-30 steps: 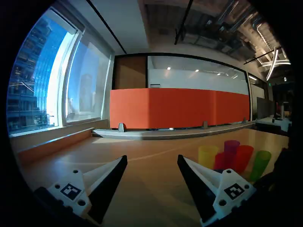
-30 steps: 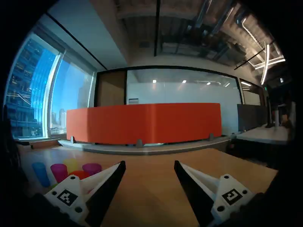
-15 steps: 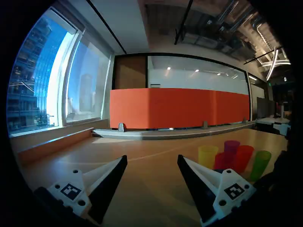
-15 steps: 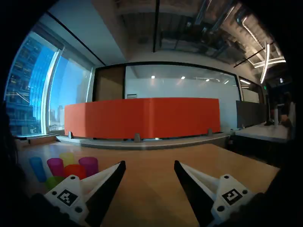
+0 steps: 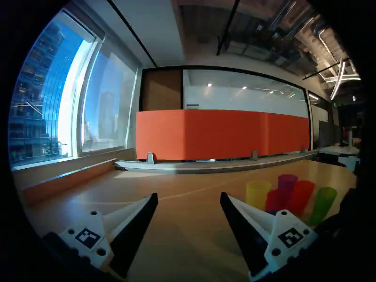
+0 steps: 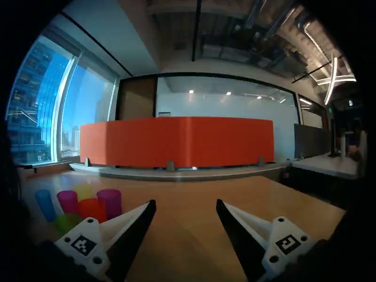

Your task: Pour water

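Left gripper (image 5: 188, 194): jaws stood wide, empty
Right gripper (image 6: 185, 201): jaws stood wide, empty
Cups (image 5: 302, 193): clustered between grippers on table (image 5: 197, 184)

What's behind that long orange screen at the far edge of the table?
Above the orange screen a glass wall shows, with a bright white room beyond it, and a brown panel at its left. Anything lower down is covered by the screen.

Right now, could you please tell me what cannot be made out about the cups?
Left gripper view: the lower part of the pink cup, behind the fingers.
Right gripper view: the bases of the red cup and green cup, behind the fingers.
Either view: whether any cup holds water; the camera sits too low to see inside.
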A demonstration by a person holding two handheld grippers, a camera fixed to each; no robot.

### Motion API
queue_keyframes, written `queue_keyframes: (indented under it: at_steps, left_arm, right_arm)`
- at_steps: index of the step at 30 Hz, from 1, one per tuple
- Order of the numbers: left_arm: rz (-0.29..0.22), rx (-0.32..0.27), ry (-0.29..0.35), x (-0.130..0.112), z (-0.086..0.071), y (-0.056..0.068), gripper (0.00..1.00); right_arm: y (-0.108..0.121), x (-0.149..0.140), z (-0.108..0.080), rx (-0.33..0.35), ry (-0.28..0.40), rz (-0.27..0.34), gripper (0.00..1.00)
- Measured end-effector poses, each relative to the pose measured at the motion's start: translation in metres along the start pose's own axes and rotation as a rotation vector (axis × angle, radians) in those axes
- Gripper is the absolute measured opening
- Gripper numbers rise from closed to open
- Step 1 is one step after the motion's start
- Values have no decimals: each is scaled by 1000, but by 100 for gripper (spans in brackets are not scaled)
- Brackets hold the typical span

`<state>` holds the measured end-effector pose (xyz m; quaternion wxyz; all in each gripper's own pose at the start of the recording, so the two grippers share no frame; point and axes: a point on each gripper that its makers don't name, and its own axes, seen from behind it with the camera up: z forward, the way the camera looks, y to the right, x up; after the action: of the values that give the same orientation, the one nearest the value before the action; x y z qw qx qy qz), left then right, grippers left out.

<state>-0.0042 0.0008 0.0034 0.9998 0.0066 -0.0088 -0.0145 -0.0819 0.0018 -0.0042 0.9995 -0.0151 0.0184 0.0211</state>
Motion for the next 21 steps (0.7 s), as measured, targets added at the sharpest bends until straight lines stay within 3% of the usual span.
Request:
queue_keyframes:
  at_steps: [21]
  left_arm:
    - [0, 0, 0, 0, 1, 0, 99]
  right_arm:
    - [-1, 0, 1, -6, -2, -5, 99]
